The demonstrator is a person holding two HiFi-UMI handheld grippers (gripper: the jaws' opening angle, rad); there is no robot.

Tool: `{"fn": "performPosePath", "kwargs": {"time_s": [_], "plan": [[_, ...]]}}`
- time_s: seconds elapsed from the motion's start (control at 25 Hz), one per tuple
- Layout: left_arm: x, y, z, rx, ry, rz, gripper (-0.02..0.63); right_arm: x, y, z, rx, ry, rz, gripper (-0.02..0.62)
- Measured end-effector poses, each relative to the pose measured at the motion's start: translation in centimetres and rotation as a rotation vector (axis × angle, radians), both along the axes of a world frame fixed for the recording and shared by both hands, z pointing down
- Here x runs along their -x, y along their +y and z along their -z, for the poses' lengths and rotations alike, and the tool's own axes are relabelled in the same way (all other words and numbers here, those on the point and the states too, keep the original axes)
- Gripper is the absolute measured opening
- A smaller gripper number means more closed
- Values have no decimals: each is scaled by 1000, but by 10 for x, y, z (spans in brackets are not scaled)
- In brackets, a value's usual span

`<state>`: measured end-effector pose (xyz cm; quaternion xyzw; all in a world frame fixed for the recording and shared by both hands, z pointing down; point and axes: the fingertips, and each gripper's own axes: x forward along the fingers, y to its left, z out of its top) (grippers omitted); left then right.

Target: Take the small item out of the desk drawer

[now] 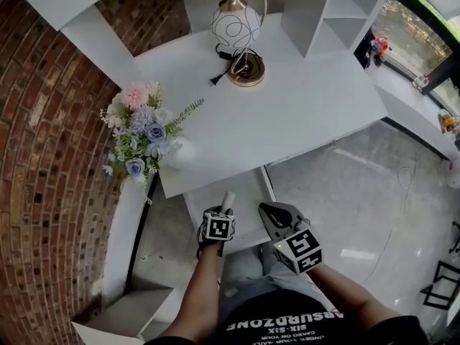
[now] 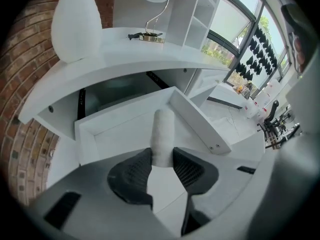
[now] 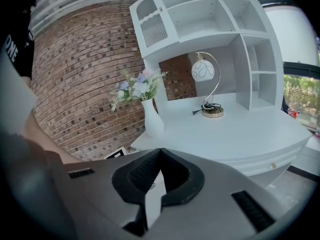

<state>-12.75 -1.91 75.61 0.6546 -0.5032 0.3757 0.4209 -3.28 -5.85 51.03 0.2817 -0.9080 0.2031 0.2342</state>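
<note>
White print on the person's black shirt (image 1: 287, 327), seen upside down, reads "SURDZONE" and "SIX·SIX".

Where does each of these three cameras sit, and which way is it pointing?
Head view: on the person's head, looking steeply down at the white desk, open drawer, forearms, left hand-held gripper and right hand-held gripper.
Left gripper view: on the left hand-held gripper, facing into the drawer; its jaws clamp a white roll.
Right gripper view: on the right one, facing the desk, vase and brick wall; jaws shut, empty; forearm at left.
Shared: all three show the lamp.
</note>
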Motion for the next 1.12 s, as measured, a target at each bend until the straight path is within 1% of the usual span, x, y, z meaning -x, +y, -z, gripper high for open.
{"fn": "performPosePath", "kwargs": {"time_s": [0.2,0.44,0.84,1.12], "plan": [[3,0,22,-38,18,29,138,-2,3,10,-14,-8,18,-2],[5,2,45,-79,6,35,138,-9,8,18,-26,-9,42,-2],[-5,16,86,-147,2,52,138,-28,17,33,-36,-13,74,-2],[-15,22,120,-222,38,113,138,-36,24,47,-59,-21,107,-3]]}}
